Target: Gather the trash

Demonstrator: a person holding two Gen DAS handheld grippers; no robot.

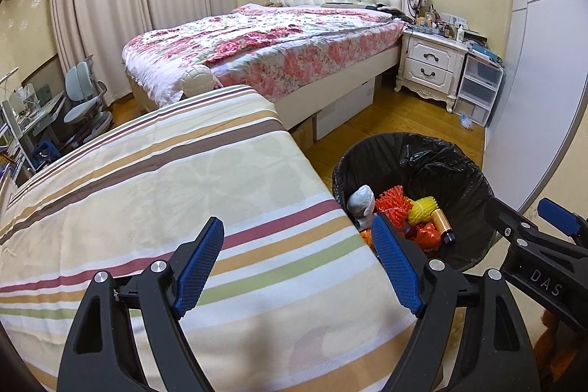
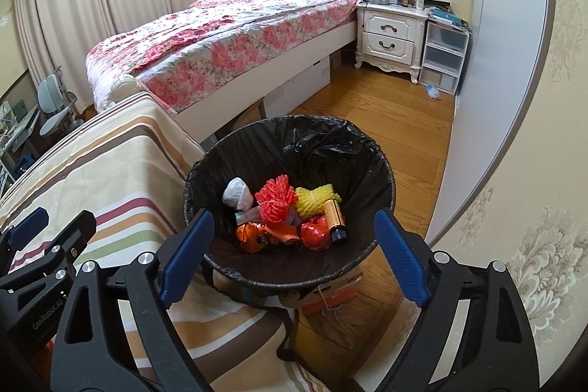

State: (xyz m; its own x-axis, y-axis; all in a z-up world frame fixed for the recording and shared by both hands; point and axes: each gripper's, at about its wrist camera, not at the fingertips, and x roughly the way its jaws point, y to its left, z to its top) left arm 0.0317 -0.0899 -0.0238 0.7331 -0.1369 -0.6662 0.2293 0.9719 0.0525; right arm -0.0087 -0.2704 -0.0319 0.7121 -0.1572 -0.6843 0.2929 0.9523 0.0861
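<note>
A round bin lined with a black bag (image 2: 378, 168) (image 1: 474, 179) stands on the floor beside a striped bedspread (image 1: 147, 193). Inside lie a red foam net (image 2: 275, 199), a yellow foam net (image 2: 316, 199), a crumpled white wad (image 2: 237, 193), a gold tube (image 2: 334, 215) and orange wrappers (image 2: 253, 237). My right gripper (image 2: 294, 259) hovers over the bin's near rim, open, nothing between its blue pads. My left gripper (image 1: 297, 267) is open and empty above the striped bedspread, left of the bin. The right gripper's tip (image 1: 558, 219) shows at the left wrist view's right edge.
A bed with a floral quilt (image 2: 228, 39) fills the back, with a white nightstand (image 2: 389, 39) and clear plastic drawers (image 2: 441, 57) to its right. Wooden floor (image 2: 386, 112) lies between. A cardboard box (image 2: 330, 292) sits under the bin. A desk chair (image 1: 84, 105) stands at far left.
</note>
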